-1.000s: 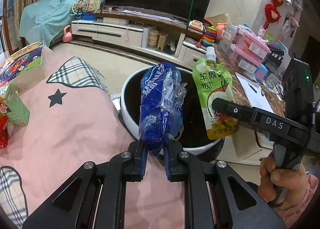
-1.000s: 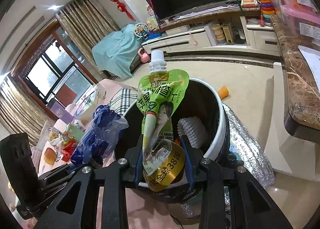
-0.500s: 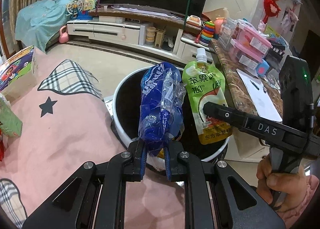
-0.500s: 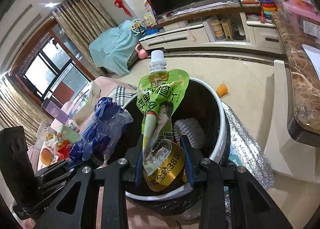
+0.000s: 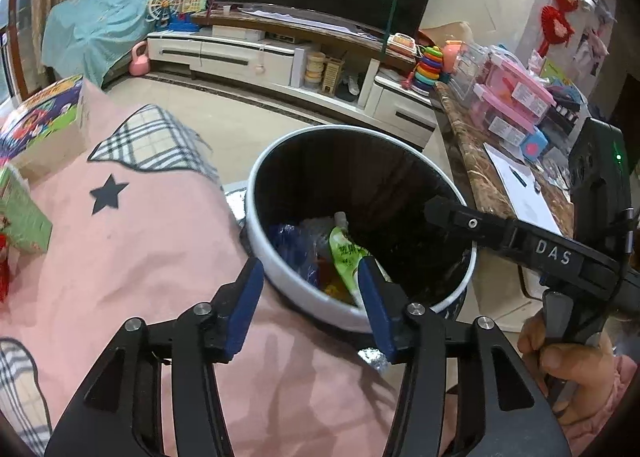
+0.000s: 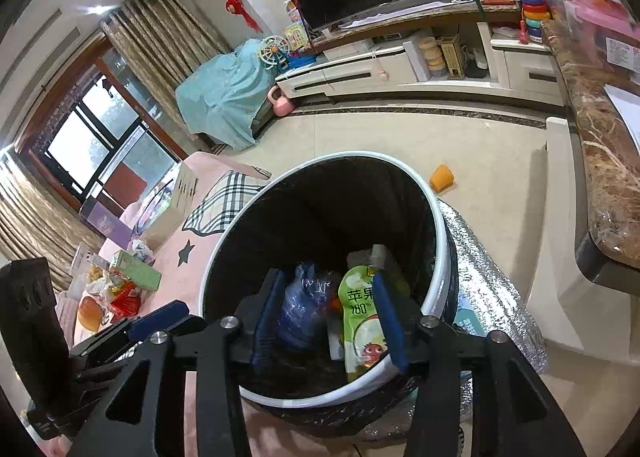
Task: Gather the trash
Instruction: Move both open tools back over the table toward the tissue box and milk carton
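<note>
Beige floor tiles lie wide and free between the white TV cabinet and the round trash bin, which stands at the edge of a pink blanket with a dark star and checked patches. On the bin's other side a marble counter runs close, so there the room is narrow; silver foil lies under the bin.

Left claw hangs over the near white rim of the bin – its blue pads are apart and opening, with nothing between them. Right claw points down into the bin mouth, its jaws also opening and empty.

Both pieces of trash lie inside on the black liner: the blue plastic wrapper on the left and the green juice pouch just beside it, its cap towards the far wall. More packets and a bun rest on the blanket, well apart from the bin.
</note>
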`<state>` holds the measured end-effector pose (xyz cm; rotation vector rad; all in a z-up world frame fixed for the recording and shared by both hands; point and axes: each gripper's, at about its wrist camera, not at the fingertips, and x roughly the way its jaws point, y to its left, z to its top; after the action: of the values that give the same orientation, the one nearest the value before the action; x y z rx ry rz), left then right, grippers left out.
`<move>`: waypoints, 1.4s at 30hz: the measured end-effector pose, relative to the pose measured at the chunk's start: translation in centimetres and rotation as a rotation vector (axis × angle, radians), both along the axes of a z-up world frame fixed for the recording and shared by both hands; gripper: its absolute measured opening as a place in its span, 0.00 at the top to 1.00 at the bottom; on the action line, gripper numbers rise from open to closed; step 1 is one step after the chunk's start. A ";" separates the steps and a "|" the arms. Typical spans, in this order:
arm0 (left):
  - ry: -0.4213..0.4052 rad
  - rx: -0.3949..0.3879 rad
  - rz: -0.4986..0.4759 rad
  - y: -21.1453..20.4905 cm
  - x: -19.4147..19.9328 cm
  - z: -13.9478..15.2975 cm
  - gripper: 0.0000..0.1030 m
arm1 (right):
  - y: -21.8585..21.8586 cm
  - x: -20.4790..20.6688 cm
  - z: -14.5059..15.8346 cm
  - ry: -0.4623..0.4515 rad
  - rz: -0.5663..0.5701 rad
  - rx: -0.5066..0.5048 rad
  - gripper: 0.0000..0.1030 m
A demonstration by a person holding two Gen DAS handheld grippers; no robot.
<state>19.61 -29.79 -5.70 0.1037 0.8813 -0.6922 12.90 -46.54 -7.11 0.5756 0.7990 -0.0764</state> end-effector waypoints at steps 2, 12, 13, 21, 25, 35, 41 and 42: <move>0.006 -0.005 0.013 0.9 -0.2 -0.2 0.49 | 0.2 -0.2 0.1 -0.005 -0.003 -0.003 0.45; 0.020 -0.035 0.131 6.8 -1.7 -1.4 0.37 | 2.8 -0.7 1.3 -0.053 0.022 -0.007 0.22; 0.019 -0.032 0.146 7.5 -1.8 -1.5 0.37 | 3.4 -0.7 1.5 -0.057 0.029 -0.009 0.22; 0.020 -0.044 0.260 13.5 -2.1 -1.9 0.36 | 7.3 -0.6 2.0 -0.080 0.088 -0.005 0.21; 0.027 -0.054 0.316 16.5 -2.3 -2.2 0.36 | 9.7 -0.2 1.8 -0.085 0.131 0.000 0.20; 0.032 -0.051 0.419 22.1 -2.1 -3.0 0.36 | 15.3 1.5 0.0 -0.053 0.234 0.024 0.20; 0.041 -0.052 0.483 25.3 -1.4 -3.4 0.36 | 17.2 2.5 -0.7 -0.037 0.273 0.028 0.20; 0.043 -0.051 0.491 25.6 -1.2 -3.5 0.36 | 17.6 2.8 -0.9 -0.035 0.281 0.026 0.20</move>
<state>18.38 -4.18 -9.16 -0.1700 0.8853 -0.2576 15.69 -28.96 -7.97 0.4832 0.8411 0.2015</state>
